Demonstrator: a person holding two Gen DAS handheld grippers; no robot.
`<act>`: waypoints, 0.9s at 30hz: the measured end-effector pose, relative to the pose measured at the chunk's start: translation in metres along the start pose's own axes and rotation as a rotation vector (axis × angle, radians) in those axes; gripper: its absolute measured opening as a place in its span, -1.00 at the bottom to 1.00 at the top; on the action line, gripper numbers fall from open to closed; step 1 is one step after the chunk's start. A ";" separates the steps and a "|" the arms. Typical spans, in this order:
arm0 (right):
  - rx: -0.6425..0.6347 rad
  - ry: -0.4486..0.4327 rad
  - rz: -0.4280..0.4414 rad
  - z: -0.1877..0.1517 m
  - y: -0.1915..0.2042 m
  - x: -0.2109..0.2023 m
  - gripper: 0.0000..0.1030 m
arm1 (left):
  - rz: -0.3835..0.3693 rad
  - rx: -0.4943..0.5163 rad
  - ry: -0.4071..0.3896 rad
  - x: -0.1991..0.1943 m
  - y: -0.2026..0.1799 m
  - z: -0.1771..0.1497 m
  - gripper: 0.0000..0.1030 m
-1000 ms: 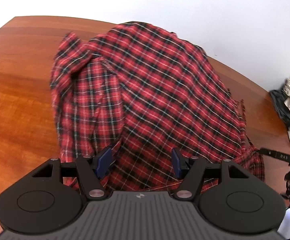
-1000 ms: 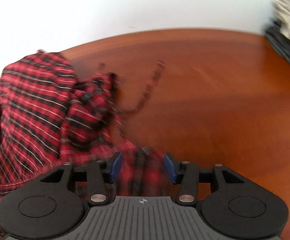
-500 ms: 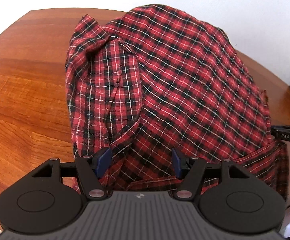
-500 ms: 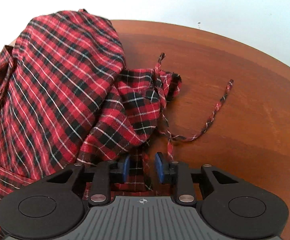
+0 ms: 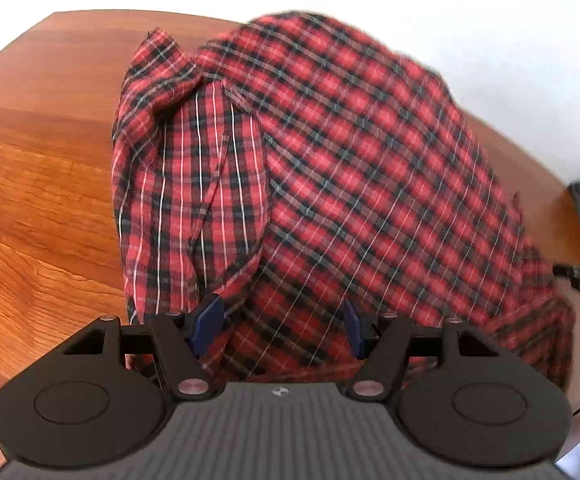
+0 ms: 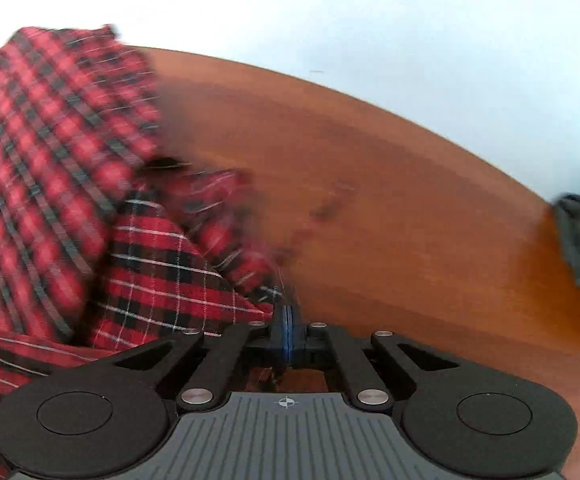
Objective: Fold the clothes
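Plaid shirt lies bunched mid-bench; our right gripper has its jaws clamped on its near edge, left gripper jaws gaping. We should draw the hem out taut and low.

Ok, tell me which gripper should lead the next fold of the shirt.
Right. The right gripper has its jaws shut on the shirt edge; the left gripper is open over the cloth, gripping nothing.
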State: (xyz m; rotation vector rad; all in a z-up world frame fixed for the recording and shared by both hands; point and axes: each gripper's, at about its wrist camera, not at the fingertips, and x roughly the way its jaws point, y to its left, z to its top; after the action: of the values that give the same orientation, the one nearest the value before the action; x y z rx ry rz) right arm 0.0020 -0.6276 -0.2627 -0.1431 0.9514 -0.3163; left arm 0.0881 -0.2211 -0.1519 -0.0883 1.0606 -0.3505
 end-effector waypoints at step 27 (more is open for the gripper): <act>0.265 0.044 0.430 -0.011 -0.063 0.028 -0.05 | -0.107 0.053 -0.064 -0.010 -0.085 0.000 0.42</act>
State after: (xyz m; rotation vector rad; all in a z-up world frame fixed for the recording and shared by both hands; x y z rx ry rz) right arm -0.0051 -0.6957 -0.2747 0.3098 0.9485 -0.0460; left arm 0.0631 -0.2976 -0.1230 -0.1085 0.9849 -0.4699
